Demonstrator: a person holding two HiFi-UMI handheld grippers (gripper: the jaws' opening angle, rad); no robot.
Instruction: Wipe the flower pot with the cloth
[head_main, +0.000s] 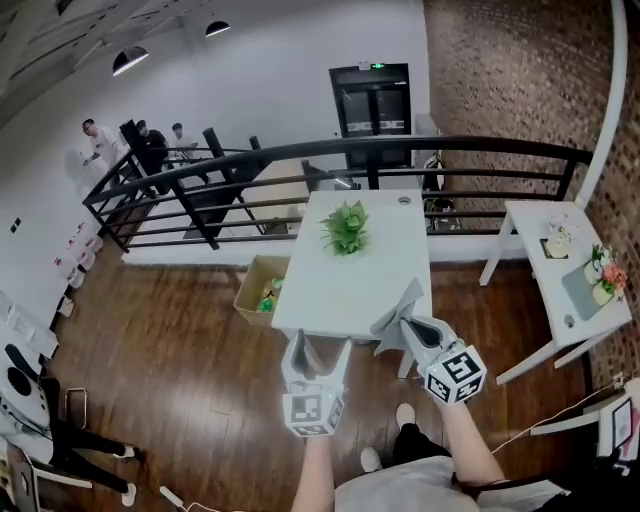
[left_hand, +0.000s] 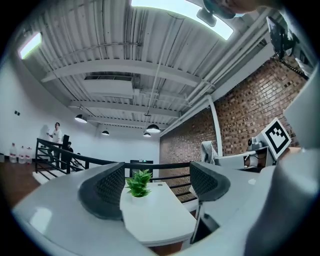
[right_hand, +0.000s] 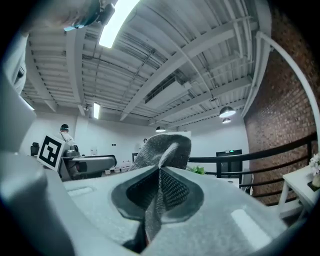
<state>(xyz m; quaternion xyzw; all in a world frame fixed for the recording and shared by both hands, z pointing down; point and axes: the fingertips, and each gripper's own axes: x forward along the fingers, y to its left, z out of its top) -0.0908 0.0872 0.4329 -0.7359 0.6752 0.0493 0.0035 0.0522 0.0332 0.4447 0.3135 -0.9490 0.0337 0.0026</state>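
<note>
A green leafy plant (head_main: 346, 229) stands toward the far end of a long white table (head_main: 350, 290); its pot is hidden under the leaves. The plant (left_hand: 138, 183) shows between the left gripper's jaws, far off. My left gripper (head_main: 319, 346) hovers at the table's near edge, jaws apart with nothing between them. To its right, my right gripper (head_main: 405, 322) is shut on a grey cloth (head_main: 398, 308). In the right gripper view the cloth (right_hand: 162, 147) stands up out of the closed jaws and hides most of the plant (right_hand: 198, 170).
A cardboard box (head_main: 258, 286) sits on the wood floor by the table's left side. A black railing (head_main: 330, 150) runs behind the table. A second white table (head_main: 560, 250) with flowers (head_main: 605, 275) stands at the right by the brick wall. People stand far left.
</note>
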